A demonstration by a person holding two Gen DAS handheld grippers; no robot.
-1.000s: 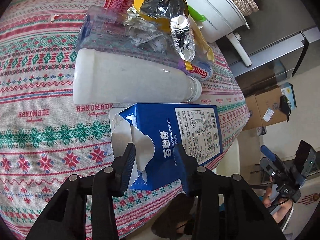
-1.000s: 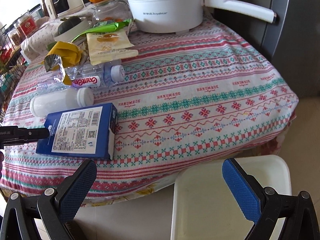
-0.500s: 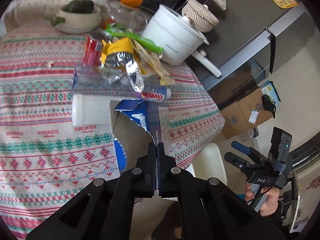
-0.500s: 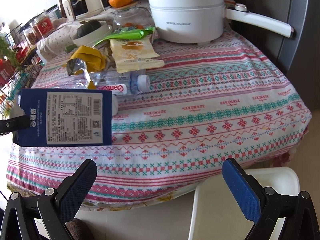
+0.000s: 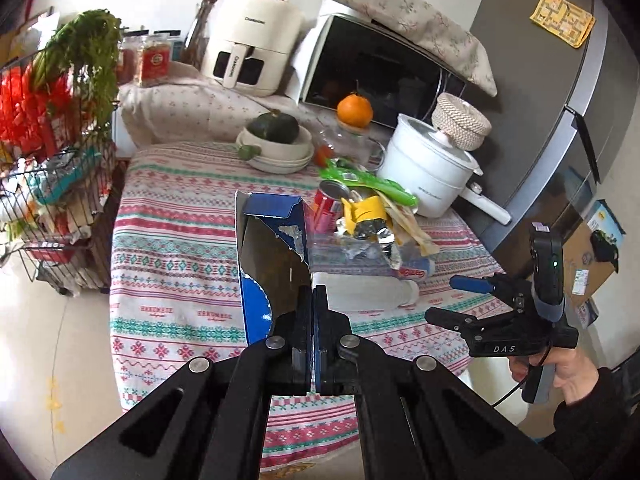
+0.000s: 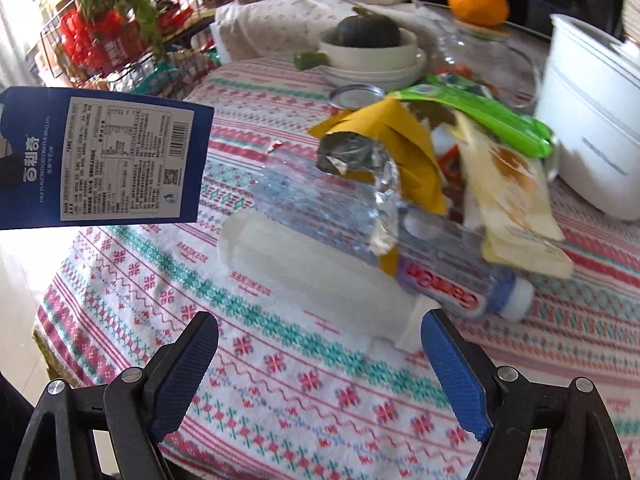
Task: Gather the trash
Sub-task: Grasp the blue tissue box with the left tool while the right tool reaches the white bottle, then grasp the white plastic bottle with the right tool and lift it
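My left gripper (image 5: 313, 312) is shut on one wall of a torn blue biscuit box (image 5: 268, 256) and holds it upright in the air above the table. The same blue biscuit box (image 6: 100, 160) hangs at the left of the right wrist view. My right gripper (image 6: 320, 344) is open just short of a white plastic bottle (image 6: 320, 276) that lies on the patterned tablecloth (image 6: 280, 380). Behind it lie a crushed clear bottle (image 6: 332, 208), a yellow foil wrapper (image 6: 380, 140), a green wrapper (image 6: 488, 112) and a red can (image 5: 330, 202).
A white electric pot (image 5: 432, 172) stands at the table's far right, a bowl with a dark squash (image 5: 276, 136) and an orange (image 5: 354, 110) at the back. A wire rack (image 5: 48, 200) stands left of the table. A hand (image 5: 568, 372) holds the right gripper.
The left gripper shut on the blue box and lifted it off the table, standing it upright. The right gripper swung in over the table toward the white bottle.
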